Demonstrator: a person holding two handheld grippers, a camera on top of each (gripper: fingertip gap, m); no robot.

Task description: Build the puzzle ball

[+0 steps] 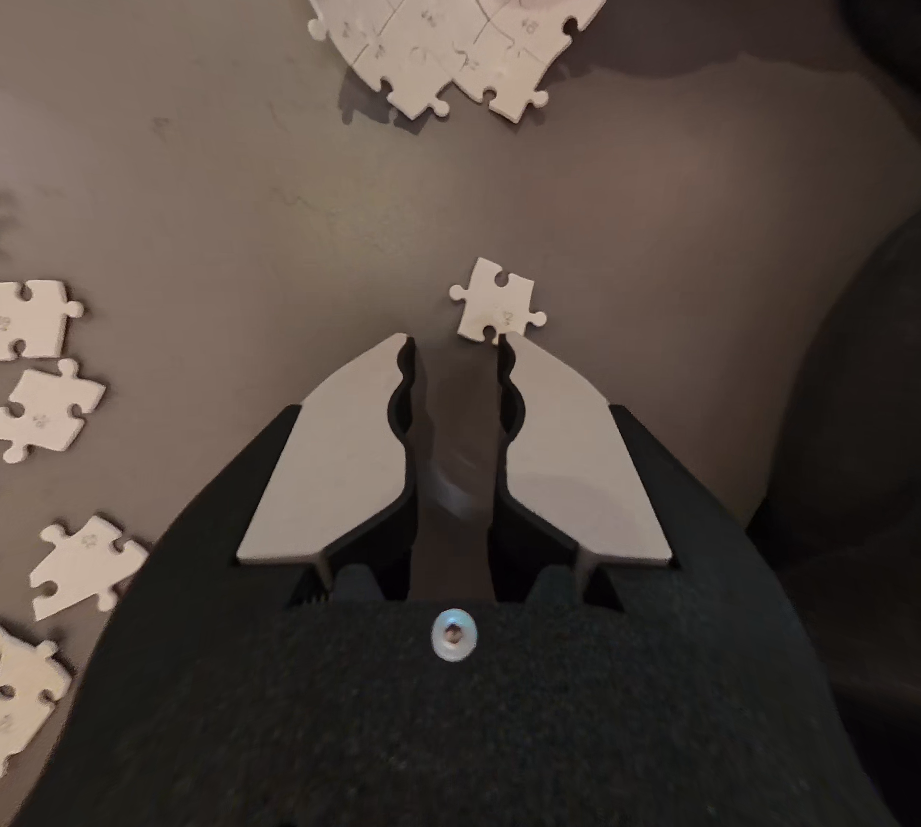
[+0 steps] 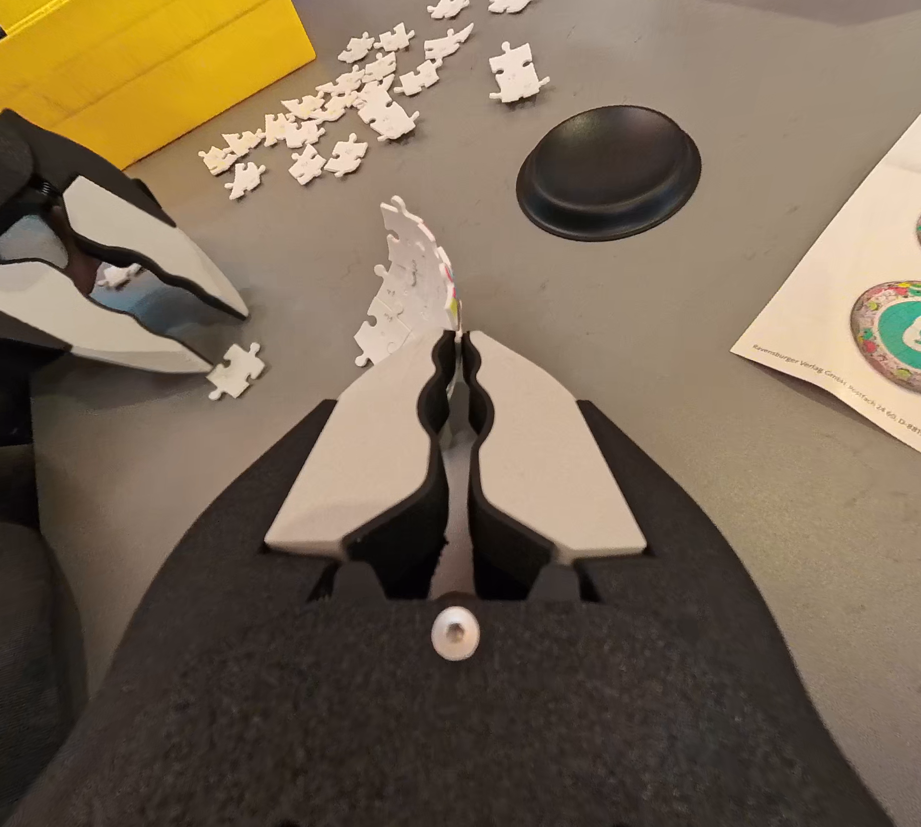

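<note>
— Gripping what, the right gripper (image 2: 459, 343)?
— Clenched on the curved puzzle section (image 2: 413, 289), standing on edge beside the black dish (image 2: 608, 177).
— The left gripper (image 1: 454, 340)?
— Released, fingers apart, one tip touching a loose piece (image 1: 498, 300), left of the dish.

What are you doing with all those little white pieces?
A person is building a puzzle ball with two hand-held grippers. The right gripper is pinching the curved part already joined together, holding it up on edge on the grey table. The left gripper is open, its fingers right at a single loose piece lying flat, not gripping it yet. More loose pieces wait in a pile beside a yellow box, near a black dish.
</note>
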